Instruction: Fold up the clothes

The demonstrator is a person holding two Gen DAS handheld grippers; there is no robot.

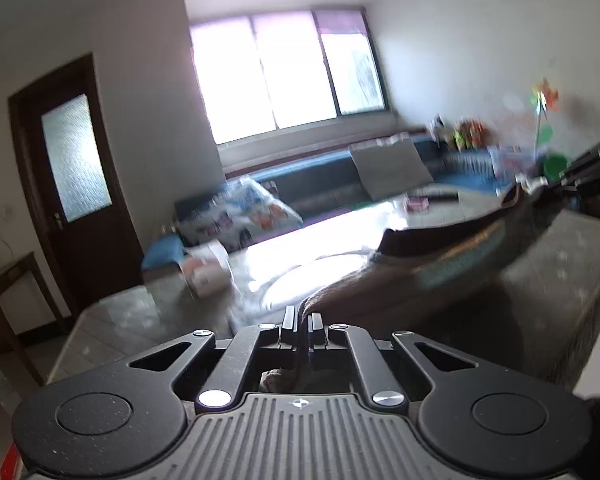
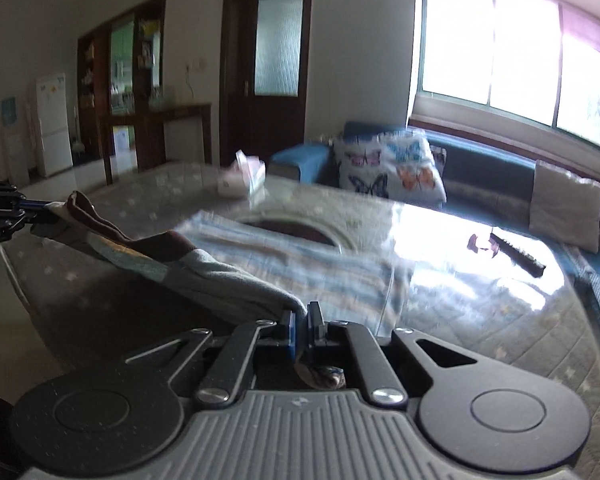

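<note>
We hold the left gripper (image 1: 302, 322) pinched nearly closed on a corner of the garment (image 1: 452, 252), a grey-blue piece with a dark brown trim, and the cloth bunches down between its fingers toward the camera. From there the garment stretches away to the right, lifted off the table (image 1: 140, 312), and its far end reaches the right gripper (image 1: 580, 178) at the picture's edge, though blur hides how that end is gripped in this view. In the right wrist view we see the right gripper (image 2: 302, 322) with its fingers narrow and clamped on another corner of the same garment (image 2: 204, 276), a fold of fabric tucked behind the blue pads (image 2: 287, 330). The cloth runs up and left from there as a taut band to the left gripper (image 2: 28, 210), which grips its brown-trimmed end. So the garment hangs between our two grippers, above the near part of the table (image 2: 480, 320), whose quilted cover lies under a glossy clear sheet that catches the window (image 2: 512, 52) light. On the table beyond lie a pale striped cloth (image 2: 300, 248), a tissue box (image 2: 242, 180) near the far edge, and a dark comb-like object (image 2: 518, 254) to the right. A sofa (image 2: 480, 168) with a butterfly cushion (image 2: 392, 168) stands behind the table beneath the window, and a dark door (image 2: 268, 64) is to the left of it.
</note>
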